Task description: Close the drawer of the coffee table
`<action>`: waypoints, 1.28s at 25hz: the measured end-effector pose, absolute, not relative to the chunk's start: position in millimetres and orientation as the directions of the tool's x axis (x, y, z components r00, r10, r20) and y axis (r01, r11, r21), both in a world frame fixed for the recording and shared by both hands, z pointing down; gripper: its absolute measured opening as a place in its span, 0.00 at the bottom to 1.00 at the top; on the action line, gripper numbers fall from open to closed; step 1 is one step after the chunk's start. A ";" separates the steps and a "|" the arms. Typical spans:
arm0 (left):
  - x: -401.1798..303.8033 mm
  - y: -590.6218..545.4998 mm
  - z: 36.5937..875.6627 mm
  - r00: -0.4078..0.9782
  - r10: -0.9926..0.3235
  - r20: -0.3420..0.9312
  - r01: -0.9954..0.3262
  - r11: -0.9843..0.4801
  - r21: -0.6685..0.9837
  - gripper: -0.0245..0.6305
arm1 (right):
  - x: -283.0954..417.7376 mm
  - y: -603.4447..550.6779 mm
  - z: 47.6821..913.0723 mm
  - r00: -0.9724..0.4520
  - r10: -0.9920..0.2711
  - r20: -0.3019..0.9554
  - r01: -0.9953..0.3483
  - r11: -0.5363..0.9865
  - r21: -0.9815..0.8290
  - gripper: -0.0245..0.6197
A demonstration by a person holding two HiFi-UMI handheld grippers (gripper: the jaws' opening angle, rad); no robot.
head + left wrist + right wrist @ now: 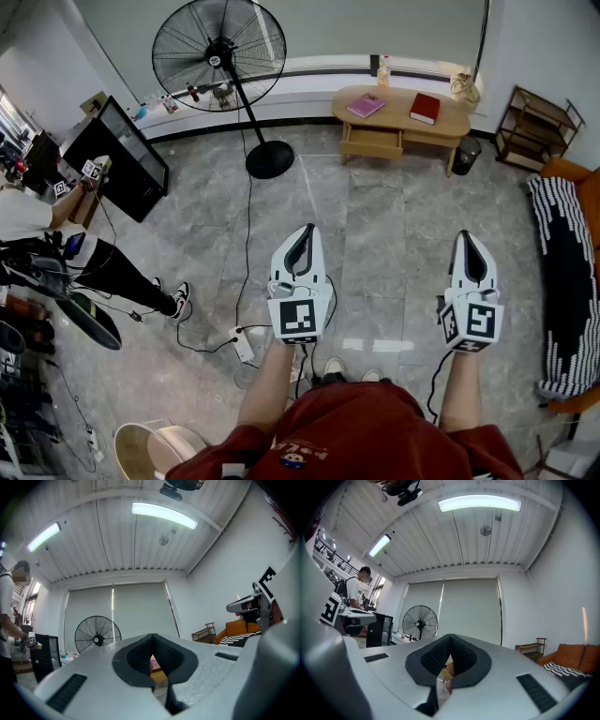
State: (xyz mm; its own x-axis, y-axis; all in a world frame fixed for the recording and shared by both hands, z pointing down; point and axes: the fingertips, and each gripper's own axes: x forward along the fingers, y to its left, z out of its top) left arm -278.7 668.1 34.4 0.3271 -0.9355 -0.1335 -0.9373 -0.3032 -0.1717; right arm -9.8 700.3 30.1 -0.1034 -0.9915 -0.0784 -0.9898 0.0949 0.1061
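The wooden coffee table (403,114) stands far ahead by the wall, and its drawer (373,142) is pulled out toward me. A pink book (366,105) and a red book (425,108) lie on top. My left gripper (307,228) and right gripper (466,235) are held side by side over the floor, well short of the table. Both are shut with nothing in them. In the left gripper view a sliver of the table's wood (158,670) shows through the gap behind the left gripper's (152,635) meeting tips. The right gripper view shows the right gripper (451,636) the same way.
A tall pedestal fan (220,42) stands left of the table, its base (270,159) on the floor. A black cabinet (117,159) and a person (37,225) are at the left. A power strip (244,345) with cables lies near my feet. A sofa with a striped throw (562,272) lines the right.
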 end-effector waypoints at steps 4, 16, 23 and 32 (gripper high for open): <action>-290.1 670.2 34.7 0.325 -0.936 -0.138 -0.938 -0.300 -0.172 0.05 | -20.2 702.1 31.6 -0.099 -0.992 -0.082 -0.990 0.090 0.106 0.03; -292.2 663.3 38.3 0.350 -0.928 -0.129 -0.931 -0.330 -0.156 0.05 | -36.4 699.9 36.9 -0.087 -0.993 -0.079 -0.993 0.081 0.080 0.03; -291.3 653.6 48.4 0.368 -0.927 -0.074 -0.926 -0.358 -0.123 0.15 | -38.6 696.2 42.8 -0.086 -0.994 -0.064 -0.994 0.081 0.077 0.03; -309.2 636.2 56.9 0.372 -0.927 -0.047 -0.926 -0.367 -0.095 0.36 | -52.3 684.6 47.4 -0.064 -0.997 -0.051 -0.995 0.060 0.076 0.03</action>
